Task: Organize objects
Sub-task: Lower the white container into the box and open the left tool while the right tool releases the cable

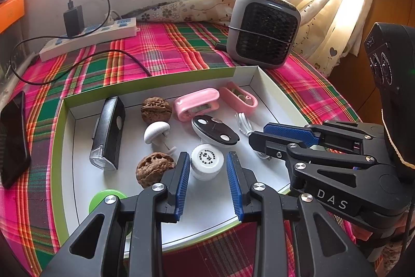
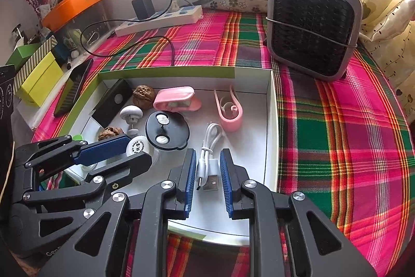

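A shallow white tray (image 2: 272, 121) on a plaid cloth (image 2: 337, 147) is crowded on its left and middle with small objects. Bare floor lies along its right wall, beyond a white cable (image 2: 207, 147). A grey fan (image 2: 313, 25) blocks the far right corner; cloth right of the tray lies open.

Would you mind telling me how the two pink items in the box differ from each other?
The pink clip device is closed and solid, lying lengthwise, with a small window in its side. The pink holder beside it is an open loop, hollow, with a curled hook inside. Both are pink plastic, lying at the white box's far end.
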A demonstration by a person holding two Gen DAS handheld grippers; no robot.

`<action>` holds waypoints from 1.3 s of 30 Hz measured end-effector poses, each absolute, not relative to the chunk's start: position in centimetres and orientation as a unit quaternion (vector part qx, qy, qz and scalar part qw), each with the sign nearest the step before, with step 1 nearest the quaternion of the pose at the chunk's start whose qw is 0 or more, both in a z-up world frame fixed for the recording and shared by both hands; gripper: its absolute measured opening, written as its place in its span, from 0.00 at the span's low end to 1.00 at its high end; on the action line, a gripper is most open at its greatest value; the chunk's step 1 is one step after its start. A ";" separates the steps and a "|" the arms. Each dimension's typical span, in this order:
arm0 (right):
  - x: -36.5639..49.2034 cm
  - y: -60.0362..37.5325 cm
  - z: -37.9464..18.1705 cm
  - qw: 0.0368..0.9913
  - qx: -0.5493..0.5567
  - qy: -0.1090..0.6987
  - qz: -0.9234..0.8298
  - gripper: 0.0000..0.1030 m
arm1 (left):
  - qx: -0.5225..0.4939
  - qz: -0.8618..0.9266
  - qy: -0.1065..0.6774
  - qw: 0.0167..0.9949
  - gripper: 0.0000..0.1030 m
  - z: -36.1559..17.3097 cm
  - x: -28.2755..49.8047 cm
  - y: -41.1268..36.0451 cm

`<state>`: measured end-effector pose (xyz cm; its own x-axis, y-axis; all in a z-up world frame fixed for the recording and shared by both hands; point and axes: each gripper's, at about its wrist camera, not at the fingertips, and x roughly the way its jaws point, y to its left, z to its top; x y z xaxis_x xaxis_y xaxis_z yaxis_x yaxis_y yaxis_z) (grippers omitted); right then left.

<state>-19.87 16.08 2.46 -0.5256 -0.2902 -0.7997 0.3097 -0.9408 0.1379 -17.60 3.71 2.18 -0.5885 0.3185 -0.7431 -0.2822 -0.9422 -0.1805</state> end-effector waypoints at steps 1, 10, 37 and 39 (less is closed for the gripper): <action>-19.9 16.1 2.4 0.172 0.456 0.010 -0.873 0.19 | -0.421 0.891 -0.022 0.169 0.26 2.2 -17.6 3.7; -19.9 15.9 2.6 0.173 0.453 0.013 -0.874 0.29 | -0.423 0.892 -0.018 0.160 0.27 2.1 -17.7 3.5; -16.1 16.6 4.7 0.141 0.408 0.005 -0.902 0.47 | -0.394 0.912 -0.021 0.111 0.31 4.2 -13.6 2.8; -15.5 16.5 4.9 0.142 0.403 0.007 -0.904 0.47 | -0.390 0.914 -0.023 0.110 0.31 4.5 -13.0 2.7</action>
